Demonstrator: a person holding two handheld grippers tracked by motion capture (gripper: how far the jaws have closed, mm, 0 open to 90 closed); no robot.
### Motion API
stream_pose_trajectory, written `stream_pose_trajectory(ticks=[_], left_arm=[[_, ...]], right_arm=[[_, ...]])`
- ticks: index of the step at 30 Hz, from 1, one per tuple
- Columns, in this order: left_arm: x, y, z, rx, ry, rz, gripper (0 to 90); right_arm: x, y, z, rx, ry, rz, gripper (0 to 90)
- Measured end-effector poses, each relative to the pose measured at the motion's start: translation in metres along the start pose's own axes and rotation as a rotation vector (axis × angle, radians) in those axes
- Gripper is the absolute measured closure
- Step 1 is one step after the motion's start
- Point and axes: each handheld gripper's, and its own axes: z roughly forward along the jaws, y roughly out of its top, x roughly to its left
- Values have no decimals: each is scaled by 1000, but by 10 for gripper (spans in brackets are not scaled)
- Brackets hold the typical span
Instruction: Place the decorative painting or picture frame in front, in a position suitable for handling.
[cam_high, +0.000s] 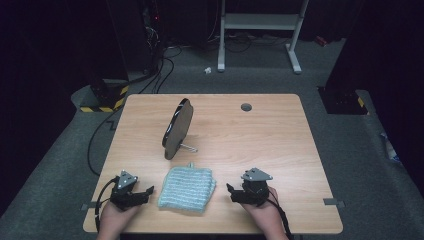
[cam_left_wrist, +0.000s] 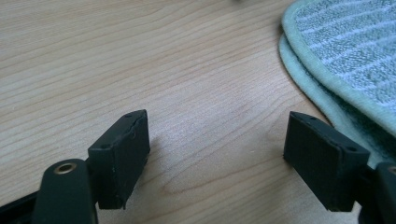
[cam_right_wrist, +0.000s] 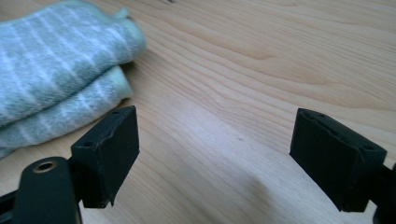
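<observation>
A: Jaws?
B: Left gripper (cam_high: 141, 194) and right gripper (cam_high: 235, 194) both spread wide, bare wooden table (cam_left_wrist: 140, 56) between the pads, nothing grasped.
A: Cloth?
B: Folded pale-green striped towel (cam_high: 187, 188), lower centre of the high view, lying between the grippers, just beside each.
A: Surroundings?
B: Dark round mirror on a wire stand (cam_high: 177, 128), centre, tilted. Its face is hard to read.

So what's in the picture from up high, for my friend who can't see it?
A folded pale green striped cloth lies near the front edge of a light wooden table, between the open left gripper and the open right gripper, each held in a hand. Behind the cloth stands a round dark mirror on a wire stand.
</observation>
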Motion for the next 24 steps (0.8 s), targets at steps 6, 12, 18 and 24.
stream_pose_trajectory(ticks=[6, 12, 18, 24], left_arm=[[0, 0, 0, -1, -2, 2, 227], [0, -1, -1, -1, -6, 4, 226], [0, -1, -1, -1, -8, 4, 226], [0, -1, -1, 0, -7, 5, 225]], right_arm=[[12, 6, 4, -2, 37, -23, 160], [31, 11, 5, 2, 86, -55, 172], [49, 23, 7, 2, 151, -89, 168], [75, 48, 22, 35, 201, -158, 121]])
